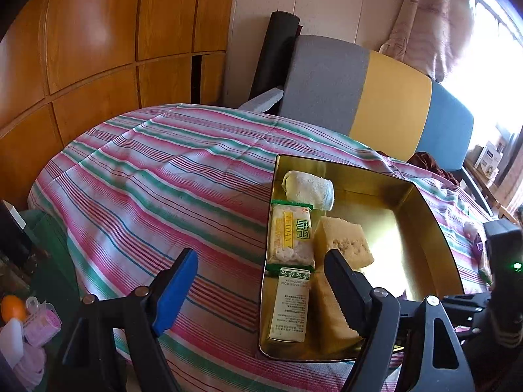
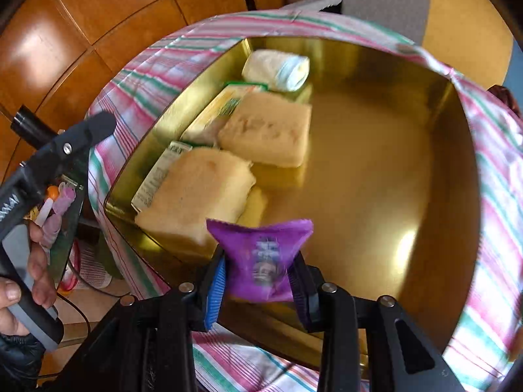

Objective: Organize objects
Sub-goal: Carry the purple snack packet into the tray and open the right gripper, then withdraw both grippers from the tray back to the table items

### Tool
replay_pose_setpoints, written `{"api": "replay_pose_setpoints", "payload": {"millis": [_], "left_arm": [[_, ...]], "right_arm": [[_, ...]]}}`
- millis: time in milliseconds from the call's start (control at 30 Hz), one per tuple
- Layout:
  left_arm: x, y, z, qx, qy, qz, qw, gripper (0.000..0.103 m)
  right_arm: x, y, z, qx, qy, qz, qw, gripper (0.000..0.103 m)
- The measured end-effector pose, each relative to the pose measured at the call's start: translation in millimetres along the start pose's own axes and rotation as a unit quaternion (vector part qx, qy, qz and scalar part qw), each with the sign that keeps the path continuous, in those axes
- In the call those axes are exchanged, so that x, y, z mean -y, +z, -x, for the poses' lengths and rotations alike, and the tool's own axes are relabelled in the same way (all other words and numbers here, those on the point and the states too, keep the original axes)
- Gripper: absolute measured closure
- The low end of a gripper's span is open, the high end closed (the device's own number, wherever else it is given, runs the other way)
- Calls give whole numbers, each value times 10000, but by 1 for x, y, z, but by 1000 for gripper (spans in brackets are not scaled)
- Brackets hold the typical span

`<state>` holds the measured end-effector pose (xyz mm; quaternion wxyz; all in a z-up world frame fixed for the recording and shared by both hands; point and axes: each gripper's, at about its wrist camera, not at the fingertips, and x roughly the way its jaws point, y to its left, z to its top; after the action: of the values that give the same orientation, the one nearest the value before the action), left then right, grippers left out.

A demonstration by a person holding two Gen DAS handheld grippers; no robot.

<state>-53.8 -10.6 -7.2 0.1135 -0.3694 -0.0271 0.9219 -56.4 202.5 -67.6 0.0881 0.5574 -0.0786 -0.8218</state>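
A gold tin tray [image 1: 376, 192] sits on the striped tablecloth [image 1: 147, 179]. Along its left side lie a rolled white towel [image 1: 307, 189], a snack packet [image 1: 289, 235] and a small white and green box [image 1: 289, 307]. Two yellow sponges [image 1: 343, 241] lie beside them. My left gripper [image 1: 261, 258] is open and holds nothing, straddling the tray's near left wall. My right gripper [image 2: 260, 271] is shut on a purple packet [image 2: 261, 245] over the tray's [image 2: 376, 179] near edge. A hand [image 2: 19, 294] holds the left gripper's handle [image 2: 65, 150].
A chair [image 1: 392, 98] with a grey, yellow and blue back stands behind the table. Wooden panels [image 1: 98, 49] line the left wall. Below the table at left lie an orange ball [image 1: 13, 307] and pink items [image 1: 42, 320]. The tray's right half is bare.
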Motion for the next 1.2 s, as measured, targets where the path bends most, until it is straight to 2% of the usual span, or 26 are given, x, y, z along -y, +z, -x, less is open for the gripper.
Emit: {"api": "replay_pose_setpoints", "payload": {"millis": [133,233,467,667,900,1200], "left_arm": [[2,-2,-1,-31,4,-29,10000,22],[4,-2,0,-8,-11,-66,10000,22],[14,0,8,124,-79,-206,9997,22],[31,-2,16,196,-168,-466,9986,21],[56,-6,20,165,-331,-755,9965,21],[91,-5,25,198,-563,-1186,9911,21]], "right_arm": [[4,-4,-3,92,239,-188,9995,59],[6,-9,2,173,251,-255,9992,58],[9,-17,39,618,262,-399,9969,57],[29,-33,80,1035,38,-605,9928,57],[71,-58,120,1407,-332,-971,9847,57],[147,-100,172,1705,-1080,-1677,9650,57]]}}
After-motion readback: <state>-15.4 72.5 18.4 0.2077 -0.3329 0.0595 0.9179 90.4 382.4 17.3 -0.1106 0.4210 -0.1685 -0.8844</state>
